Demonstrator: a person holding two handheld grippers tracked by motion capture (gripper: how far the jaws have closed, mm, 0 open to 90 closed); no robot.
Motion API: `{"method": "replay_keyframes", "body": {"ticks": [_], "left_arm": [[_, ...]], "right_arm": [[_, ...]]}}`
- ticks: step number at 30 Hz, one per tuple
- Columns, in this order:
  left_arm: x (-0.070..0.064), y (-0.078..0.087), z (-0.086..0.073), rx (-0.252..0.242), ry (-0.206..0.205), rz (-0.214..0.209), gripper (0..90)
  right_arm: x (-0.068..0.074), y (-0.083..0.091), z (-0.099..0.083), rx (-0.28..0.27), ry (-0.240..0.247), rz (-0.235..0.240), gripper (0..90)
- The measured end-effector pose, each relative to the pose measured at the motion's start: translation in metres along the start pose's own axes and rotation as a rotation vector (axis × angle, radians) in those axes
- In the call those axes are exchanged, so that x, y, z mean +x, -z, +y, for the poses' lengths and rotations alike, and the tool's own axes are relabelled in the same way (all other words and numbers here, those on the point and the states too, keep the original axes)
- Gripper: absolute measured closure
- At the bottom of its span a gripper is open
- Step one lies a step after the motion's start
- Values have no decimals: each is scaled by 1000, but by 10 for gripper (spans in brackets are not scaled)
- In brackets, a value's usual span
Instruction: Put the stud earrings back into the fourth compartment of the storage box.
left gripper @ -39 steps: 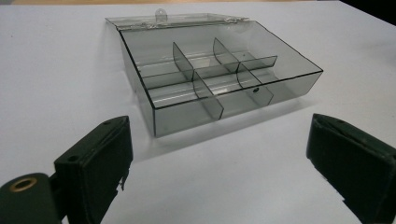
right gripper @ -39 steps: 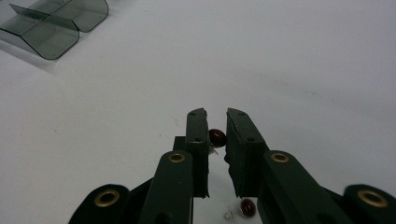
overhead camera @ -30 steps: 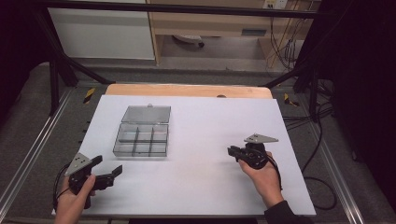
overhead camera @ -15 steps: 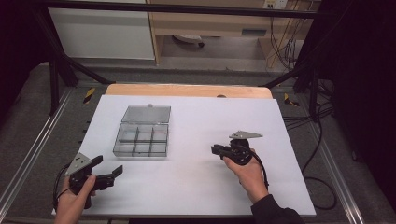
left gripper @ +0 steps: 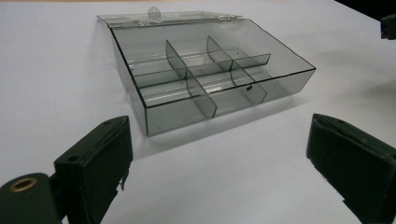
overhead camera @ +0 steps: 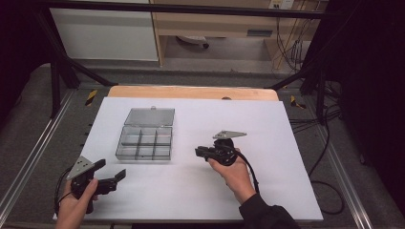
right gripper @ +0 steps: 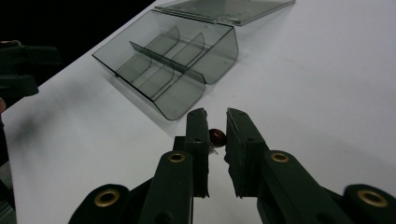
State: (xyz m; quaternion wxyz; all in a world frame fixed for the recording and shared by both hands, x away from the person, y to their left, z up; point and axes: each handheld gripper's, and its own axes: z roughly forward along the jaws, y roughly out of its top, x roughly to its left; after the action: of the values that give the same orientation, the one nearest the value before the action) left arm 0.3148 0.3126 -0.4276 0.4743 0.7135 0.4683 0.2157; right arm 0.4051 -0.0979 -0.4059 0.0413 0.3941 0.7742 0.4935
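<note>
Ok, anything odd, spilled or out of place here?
Nothing stands out. The clear divided box sits square on the white table, lid open flat, compartments empty. The right gripper holds a small dark red bead; the left gripper is open.

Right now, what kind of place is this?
Probably a lab recording bench, not a home: a white table in a black metal frame, loose cables behind, and hand-held grippers, the right gripper pinching a small dark red bead near a clear compartment box.

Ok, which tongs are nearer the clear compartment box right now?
Right, narrowly. The right tongs sit just off the compartment box's right side, gripping a small dark red bead. The left tongs hang open farther off, toward its near-left corner.
</note>
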Motion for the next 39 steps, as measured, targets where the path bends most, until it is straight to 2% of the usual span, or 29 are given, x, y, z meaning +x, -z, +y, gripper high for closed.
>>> {"method": "replay_keyframes", "body": {"ticks": [1,7,19,22,28,34,39], "left_arm": [[0,0,0,0,0,0,73],[0,0,0,2,-1,-5,73],[1,1,0,-1,-3,-8,73],[1,1,0,1,-3,-7,74],[1,1,0,2,-3,-7,74],[1,0,1,8,-3,-7,75],[2,0,1,8,-1,-6,75]], "right_arm": [[5,-4,3,2,11,10,791],[16,-16,10,20,33,25,792],[46,-46,37,9,70,84,792],[50,-50,40,9,71,91,792],[63,-70,49,16,88,109,792],[69,-81,57,4,86,119,792],[73,-93,65,-6,65,133,791]]}}
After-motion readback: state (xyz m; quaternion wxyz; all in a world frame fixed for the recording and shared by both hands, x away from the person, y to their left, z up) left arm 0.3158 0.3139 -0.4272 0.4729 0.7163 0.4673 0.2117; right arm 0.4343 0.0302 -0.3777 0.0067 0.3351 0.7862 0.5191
